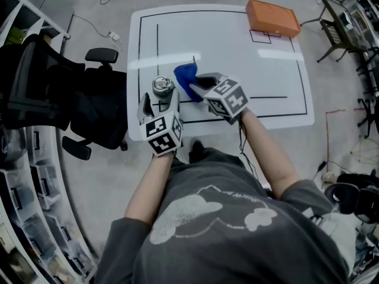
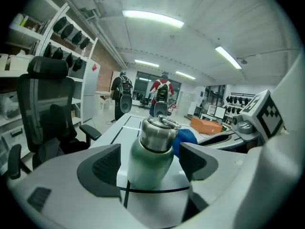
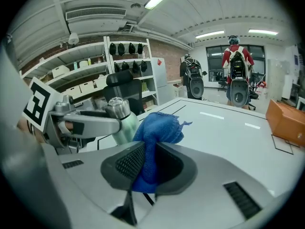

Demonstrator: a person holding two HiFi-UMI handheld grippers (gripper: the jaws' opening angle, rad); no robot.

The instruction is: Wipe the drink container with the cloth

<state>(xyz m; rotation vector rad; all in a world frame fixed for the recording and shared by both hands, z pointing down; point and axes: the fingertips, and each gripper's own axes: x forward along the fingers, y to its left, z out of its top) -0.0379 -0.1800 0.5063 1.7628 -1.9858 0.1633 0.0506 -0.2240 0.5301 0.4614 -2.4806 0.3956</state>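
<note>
Left gripper view: left claw [image 2: 151,170] released, straddling bottle [image 2: 150,149]; right claw [image 3: 150,162] grasping cloth [image 3: 158,129].

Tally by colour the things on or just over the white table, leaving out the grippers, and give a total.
green drink container: 1
blue cloth: 1
orange box: 1
Total: 3

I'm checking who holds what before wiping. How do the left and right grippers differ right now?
Left gripper: jaws apart around the upright bottle, gaps on both sides. Right gripper: jaws shut on the blue cloth. The left gripper sits at the table's near edge; the right gripper reaches farther over it. Both carry a marker cube.
</note>
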